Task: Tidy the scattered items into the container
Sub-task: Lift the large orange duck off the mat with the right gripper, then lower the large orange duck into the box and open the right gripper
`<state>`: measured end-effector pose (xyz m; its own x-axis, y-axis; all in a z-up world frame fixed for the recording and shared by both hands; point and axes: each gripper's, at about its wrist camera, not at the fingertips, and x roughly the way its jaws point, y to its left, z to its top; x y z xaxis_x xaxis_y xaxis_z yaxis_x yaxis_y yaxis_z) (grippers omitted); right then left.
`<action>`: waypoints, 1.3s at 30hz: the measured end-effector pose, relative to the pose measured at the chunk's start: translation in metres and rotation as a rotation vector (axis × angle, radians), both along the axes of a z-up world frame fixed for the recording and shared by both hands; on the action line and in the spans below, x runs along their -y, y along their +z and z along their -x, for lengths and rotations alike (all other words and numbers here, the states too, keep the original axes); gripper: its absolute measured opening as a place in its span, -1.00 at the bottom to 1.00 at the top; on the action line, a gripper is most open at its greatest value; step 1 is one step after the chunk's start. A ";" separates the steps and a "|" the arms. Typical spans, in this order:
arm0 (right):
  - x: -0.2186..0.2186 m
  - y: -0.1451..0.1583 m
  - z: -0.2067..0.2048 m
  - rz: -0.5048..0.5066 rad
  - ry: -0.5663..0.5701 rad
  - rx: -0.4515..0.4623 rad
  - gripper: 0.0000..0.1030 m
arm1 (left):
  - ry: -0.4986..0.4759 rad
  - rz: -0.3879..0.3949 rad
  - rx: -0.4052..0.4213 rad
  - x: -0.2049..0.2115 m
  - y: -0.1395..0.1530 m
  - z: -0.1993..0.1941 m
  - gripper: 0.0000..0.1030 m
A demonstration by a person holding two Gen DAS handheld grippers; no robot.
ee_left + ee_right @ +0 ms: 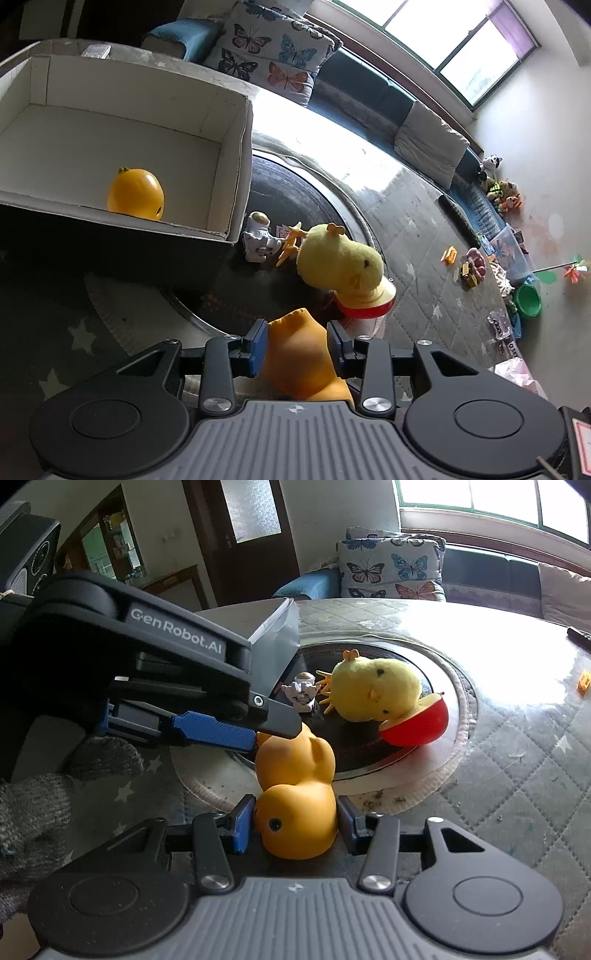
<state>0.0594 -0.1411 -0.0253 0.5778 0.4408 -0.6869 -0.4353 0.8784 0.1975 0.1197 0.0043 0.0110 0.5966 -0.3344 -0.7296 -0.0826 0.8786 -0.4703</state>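
An orange rubber duck (299, 365) (295, 768) hangs between both grippers over the table's near edge. My left gripper (297, 343) (277, 734) has its blue pads against the duck's body. My right gripper (295, 825) is shut on the duck's head. The white cardboard box (236, 166) (280, 627) stands at the left and holds a round orange toy (136, 195). Beside the box lie a small astronaut figure (258, 236) (303, 692), a yellow plush chick (340, 258) (373, 688) and a red half-apple toy (365, 308) (417, 727).
The toys rest on a dark round turntable (369, 746) on a quilted table cover (517, 775). A knitted glove (37, 805) holds the left gripper. A butterfly pillow (391, 568) and sofa lie behind. Small toys (469, 269) and a remote (458, 218) sit far right.
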 end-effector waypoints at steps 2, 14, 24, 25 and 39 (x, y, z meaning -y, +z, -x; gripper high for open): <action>0.001 -0.001 0.000 -0.004 0.000 -0.002 -0.09 | 0.001 0.001 -0.002 0.001 -0.003 0.002 -0.18; 0.003 0.006 0.006 -0.020 0.000 0.017 -0.09 | -0.001 0.049 -0.003 -0.004 0.002 0.009 -0.17; -0.017 0.055 0.014 -0.021 0.049 0.134 -0.09 | 0.030 0.062 0.128 -0.031 0.051 0.029 -0.17; -0.021 0.060 0.014 -0.022 0.058 0.148 -0.09 | 0.039 0.060 0.145 -0.037 0.057 0.030 -0.17; -0.135 0.092 -0.047 -0.023 0.256 0.197 -0.09 | 0.249 0.044 0.201 -0.152 0.077 0.009 -0.17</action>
